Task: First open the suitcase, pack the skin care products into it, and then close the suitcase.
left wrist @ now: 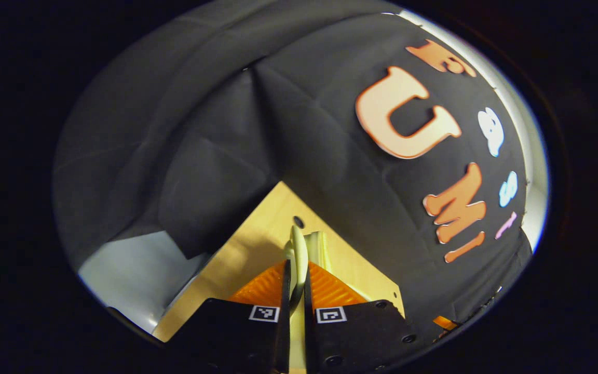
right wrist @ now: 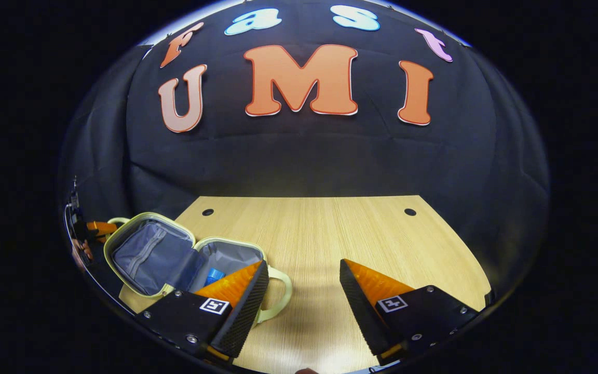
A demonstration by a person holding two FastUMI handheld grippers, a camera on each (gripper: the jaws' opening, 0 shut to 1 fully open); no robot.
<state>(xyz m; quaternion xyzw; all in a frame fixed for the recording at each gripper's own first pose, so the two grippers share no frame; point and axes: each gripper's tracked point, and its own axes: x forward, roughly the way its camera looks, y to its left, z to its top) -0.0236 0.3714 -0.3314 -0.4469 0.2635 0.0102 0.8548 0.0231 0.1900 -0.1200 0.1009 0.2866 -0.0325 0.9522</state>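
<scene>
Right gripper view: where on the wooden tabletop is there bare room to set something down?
The light wooden tabletop is bare from the open pale-yellow suitcase rightward to its right edge and back to the black cloth wall. The left front corner is crowded: the suitcase lies open there, with the left claw at its lid.

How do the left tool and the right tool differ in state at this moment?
The left tool is shut on the suitcase, pinching its pale rim; the right tool is open and holds nothing. The left tool is at the case edge; the right tool hangs above the bare wooden table.
</scene>
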